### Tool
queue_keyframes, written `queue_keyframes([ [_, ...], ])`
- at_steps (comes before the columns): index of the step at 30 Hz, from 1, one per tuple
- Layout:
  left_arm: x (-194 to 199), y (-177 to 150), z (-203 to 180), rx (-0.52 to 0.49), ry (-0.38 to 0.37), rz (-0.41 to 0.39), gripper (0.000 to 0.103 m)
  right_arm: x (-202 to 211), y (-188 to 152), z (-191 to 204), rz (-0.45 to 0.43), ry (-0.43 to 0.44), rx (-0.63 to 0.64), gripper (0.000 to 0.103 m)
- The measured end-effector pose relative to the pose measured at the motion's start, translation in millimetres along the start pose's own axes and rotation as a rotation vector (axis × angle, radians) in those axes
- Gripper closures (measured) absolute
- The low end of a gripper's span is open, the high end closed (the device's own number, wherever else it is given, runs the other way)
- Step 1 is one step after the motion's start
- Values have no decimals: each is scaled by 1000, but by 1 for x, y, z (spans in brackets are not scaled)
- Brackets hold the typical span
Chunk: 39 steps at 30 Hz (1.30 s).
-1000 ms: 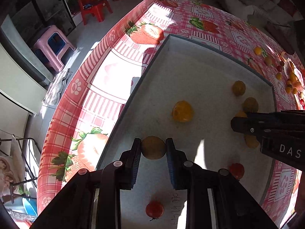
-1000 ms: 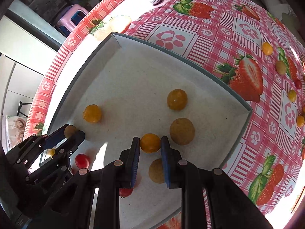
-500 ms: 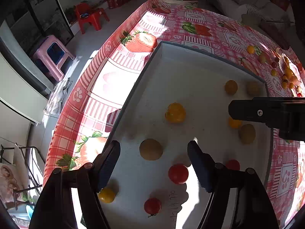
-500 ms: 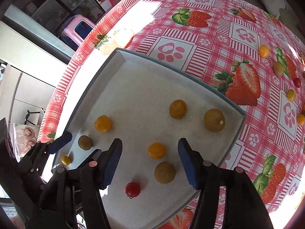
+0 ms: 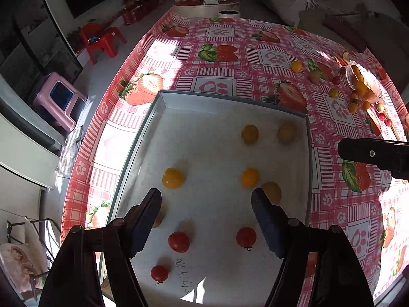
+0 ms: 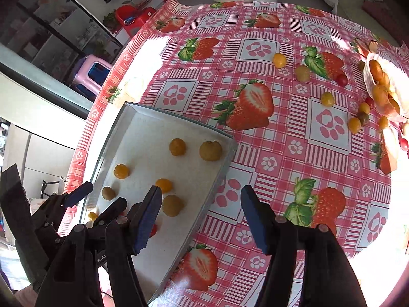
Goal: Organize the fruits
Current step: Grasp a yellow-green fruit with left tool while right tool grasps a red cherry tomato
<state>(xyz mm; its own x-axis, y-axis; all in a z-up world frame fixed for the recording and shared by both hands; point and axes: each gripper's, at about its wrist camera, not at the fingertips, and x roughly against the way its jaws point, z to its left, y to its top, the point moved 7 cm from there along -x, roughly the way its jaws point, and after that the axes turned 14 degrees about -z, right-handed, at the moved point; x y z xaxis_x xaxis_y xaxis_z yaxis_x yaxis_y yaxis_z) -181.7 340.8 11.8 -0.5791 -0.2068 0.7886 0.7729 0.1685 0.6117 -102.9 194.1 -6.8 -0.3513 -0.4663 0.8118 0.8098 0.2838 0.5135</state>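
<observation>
Strawberry-print tablecloth (image 6: 258,107) in red and white covers the round table, with a pink stool (image 5: 60,99) and a red chair (image 5: 102,39) on the floor beyond its left edge. We note a shallow white tray (image 5: 163,107) with raised grey walls near the table's near-left edge. Sunlight falls in bright patches across cloth and tray.

We hold the left gripper (image 5: 206,218) above the near half of the tray, tilted down, its blue-padded jaws spread wide with nothing between them. We hold the right gripper (image 6: 201,216) over the tray's right wall, half above tray and half above cloth, jaws equally wide and empty. Its dark body enters the left view from the right, clear of the tray.

Inside the tray, fruits lie well apart with bare floor between them. An orange fruit (image 5: 173,177) sits just beyond the left gripper's left finger; another orange fruit (image 5: 249,177) and a dull yellow fruit (image 5: 272,192) lie just beyond its right finger. Two red cherry tomatoes (image 5: 179,241) lie under the open jaws, a third (image 5: 159,273) nearer the camera. Two yellowish fruits (image 5: 250,134) rest near the far wall.

Loose fruits (image 6: 327,99) are scattered on the cloth at far right, beside a pale bag (image 6: 383,84) holding more.
</observation>
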Motion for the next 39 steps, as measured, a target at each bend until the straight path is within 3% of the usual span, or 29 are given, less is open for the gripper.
queue_keyframes([
  [7, 2, 27, -74, -48, -95, -9, 29, 25, -4, -96, -26, -155, -94, 35],
  [16, -28, 62, -152, -61, -144, -9, 29, 48, 5, -197, -91, -302, -186, 35],
  [21, -57, 77, -177, -68, -149, -5, 29, 45, 13, -232, -113, -335, -210, 36],
  [27, -91, 96, -200, -82, -147, -19, 29, 34, 17, -262, -116, -339, -240, 48],
  [39, -136, 112, -234, -119, -140, -24, 29, 20, 39, -291, -176, -343, -259, 49],
])
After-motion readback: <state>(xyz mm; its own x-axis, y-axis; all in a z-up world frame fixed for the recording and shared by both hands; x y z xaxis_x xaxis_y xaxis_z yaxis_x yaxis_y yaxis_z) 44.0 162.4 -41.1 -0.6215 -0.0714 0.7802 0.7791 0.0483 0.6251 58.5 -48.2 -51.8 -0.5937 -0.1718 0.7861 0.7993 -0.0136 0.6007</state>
